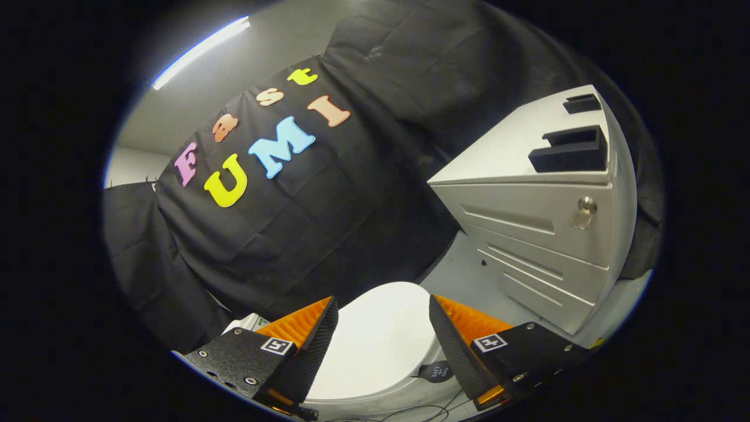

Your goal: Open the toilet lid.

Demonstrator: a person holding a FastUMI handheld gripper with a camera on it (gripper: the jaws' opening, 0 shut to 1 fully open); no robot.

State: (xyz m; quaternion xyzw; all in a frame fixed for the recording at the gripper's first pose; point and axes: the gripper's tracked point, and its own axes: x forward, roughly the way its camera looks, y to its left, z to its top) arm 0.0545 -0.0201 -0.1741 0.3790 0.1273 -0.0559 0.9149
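A white toilet with its lid (381, 343) lying flat and closed sits just ahead of and below my fingers, showing through the gap between them. My gripper (384, 303) is open, its black and orange fingers (313, 328) spread wide on either side of the lid, touching nothing. A small dark tab (436, 370) sits at the lid's right edge, close to the right finger. The view is tilted.
A grey drawer cabinet (539, 234) with a lock stands to the right of the toilet, two black blocks on its top. Black cloth hangs behind the toilet. Pale floor (463, 275) runs between toilet and cabinet. Thin cables (410, 410) lie near the toilet's front.
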